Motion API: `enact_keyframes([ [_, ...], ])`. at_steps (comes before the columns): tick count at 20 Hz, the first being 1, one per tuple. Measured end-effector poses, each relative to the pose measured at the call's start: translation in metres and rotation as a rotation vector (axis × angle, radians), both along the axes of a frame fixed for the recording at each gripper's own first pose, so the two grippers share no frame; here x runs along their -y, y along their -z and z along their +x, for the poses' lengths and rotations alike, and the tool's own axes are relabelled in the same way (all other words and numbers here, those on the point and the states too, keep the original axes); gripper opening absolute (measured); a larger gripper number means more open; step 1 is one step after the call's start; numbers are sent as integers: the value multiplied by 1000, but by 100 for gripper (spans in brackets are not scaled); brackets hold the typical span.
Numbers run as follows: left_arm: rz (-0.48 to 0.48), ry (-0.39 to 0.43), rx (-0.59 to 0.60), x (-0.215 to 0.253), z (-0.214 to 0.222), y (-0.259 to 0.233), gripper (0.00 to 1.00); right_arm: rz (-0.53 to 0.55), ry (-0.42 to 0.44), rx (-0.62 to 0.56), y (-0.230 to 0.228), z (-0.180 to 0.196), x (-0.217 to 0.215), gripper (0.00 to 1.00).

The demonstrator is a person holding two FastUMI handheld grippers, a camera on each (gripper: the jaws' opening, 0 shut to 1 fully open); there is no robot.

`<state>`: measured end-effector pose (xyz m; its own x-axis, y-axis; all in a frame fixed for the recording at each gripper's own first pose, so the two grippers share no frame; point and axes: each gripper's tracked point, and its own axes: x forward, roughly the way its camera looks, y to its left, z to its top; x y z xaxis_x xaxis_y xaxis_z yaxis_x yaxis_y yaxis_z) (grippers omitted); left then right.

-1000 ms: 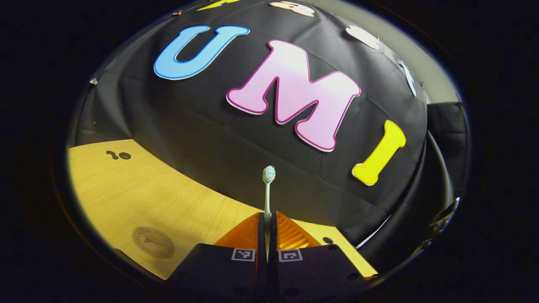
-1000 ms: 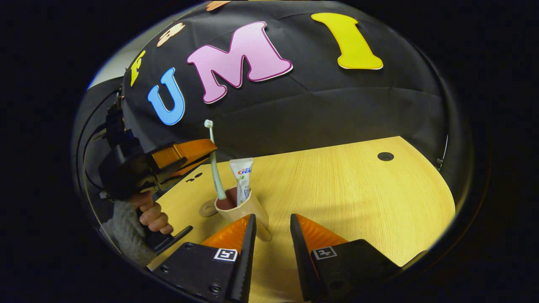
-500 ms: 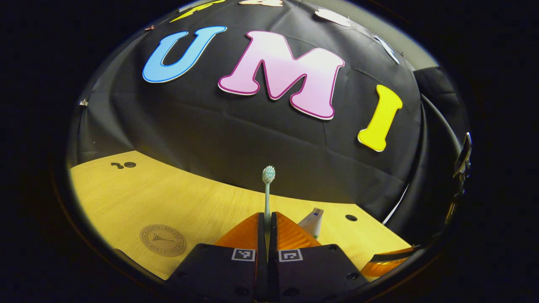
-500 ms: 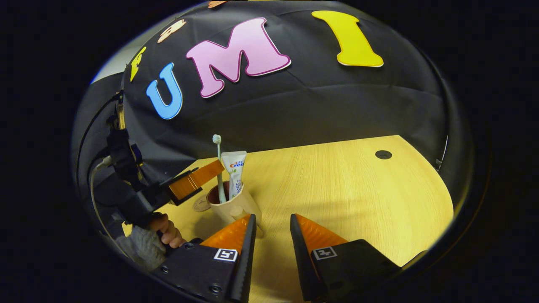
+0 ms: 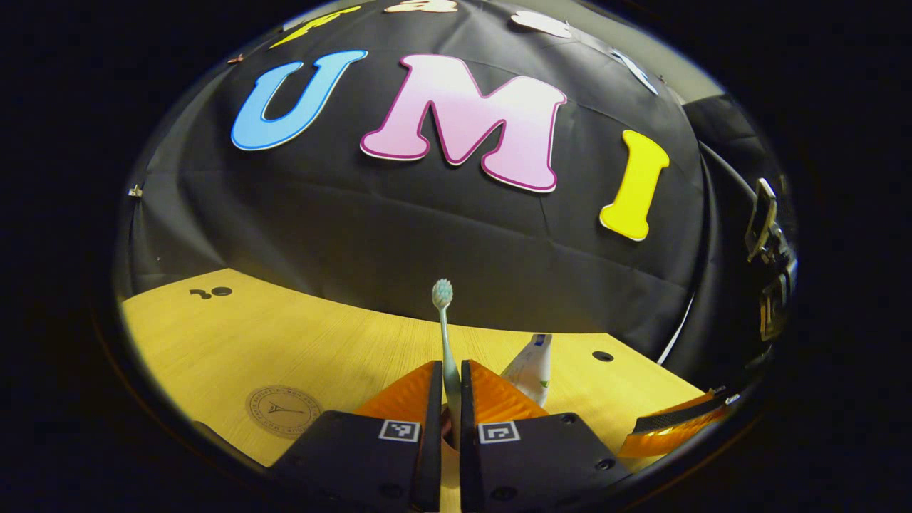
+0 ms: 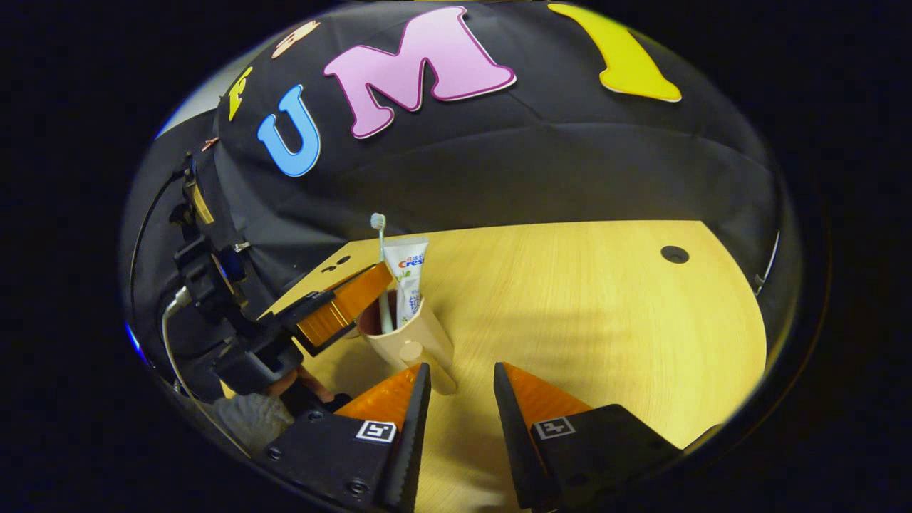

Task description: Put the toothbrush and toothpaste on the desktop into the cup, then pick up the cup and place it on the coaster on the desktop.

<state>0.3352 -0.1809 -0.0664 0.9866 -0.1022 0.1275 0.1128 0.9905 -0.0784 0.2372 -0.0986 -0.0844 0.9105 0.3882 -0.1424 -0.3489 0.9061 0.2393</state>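
The toothbrush [image 5: 443, 324] is kept upright by the left gripper [image 5: 450, 377], nearly closed around it, for lowering into the cup [image 6: 413, 342]. The right gripper [image 6: 459, 388] is held open and empty beside the cup.

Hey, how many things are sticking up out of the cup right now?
2. The toothbrush stands at the cup's left side, between the left gripper's jaws. The toothpaste stands just right of it. Anything lower inside would be hidden.

A pale green toothbrush [image 6: 381, 274] with a white bristle head stands nearly upright in the beige cup [image 6: 417, 345], beside a white toothpaste [image 6: 408, 281] tube standing cap-down. The cup sits upright on the wooden surface [image 6: 584, 299]. The round brown coaster [image 5: 283, 412] lies flat, apart from it.
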Motion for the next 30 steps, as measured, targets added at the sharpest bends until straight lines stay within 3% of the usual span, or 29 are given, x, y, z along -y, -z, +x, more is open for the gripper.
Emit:
enact_keyframes([
  [1,12,3,-16,-1,-1,6,28,-17,-17,-17,-1,1,-2,55],
  [2,20,8,-32,-2,-2,10,23,-44,-34,-30,-2,2,-4,55],
  [4,36,8,-48,-9,-8,12,43,-127,-72,-60,1,1,-8,55],
  [5,50,1,-51,-15,-12,11,63,-172,-94,-76,3,1,-11,60],
  [6,60,0,-54,-21,-17,9,55,-210,-116,-89,3,1,-16,64],
  [7,71,-5,-60,-28,-24,8,59,-241,-138,-105,3,1,-21,56],
  [8,84,-10,-74,-36,-32,7,61,-262,-159,-119,3,0,-26,66],
  [10,119,-6,-120,-49,-53,16,65,-299,-189,-150,3,3,-35,65],
  [13,156,-29,-180,-74,-94,32,80,-366,-194,-200,5,12,-40,65],
  [23,38,-122,-369,-137,-202,87,83,-574,-234,-378,40,41,-61,66],
  [24,24,-126,-375,-140,-207,89,83,-597,-236,-388,44,44,-64,56],
  [25,15,-136,-379,-144,-211,91,83,-621,-233,-398,47,46,-65,66],
  [27,11,-155,-382,-152,-217,93,83,-646,-221,-420,52,49,-63,64],
  [28,8,-162,-383,-156,-216,94,83,-638,-222,-435,52,49,-65,72],
  [30,1,-171,-383,-160,-217,96,83,-620,-230,-462,52,48,-69,49],
])
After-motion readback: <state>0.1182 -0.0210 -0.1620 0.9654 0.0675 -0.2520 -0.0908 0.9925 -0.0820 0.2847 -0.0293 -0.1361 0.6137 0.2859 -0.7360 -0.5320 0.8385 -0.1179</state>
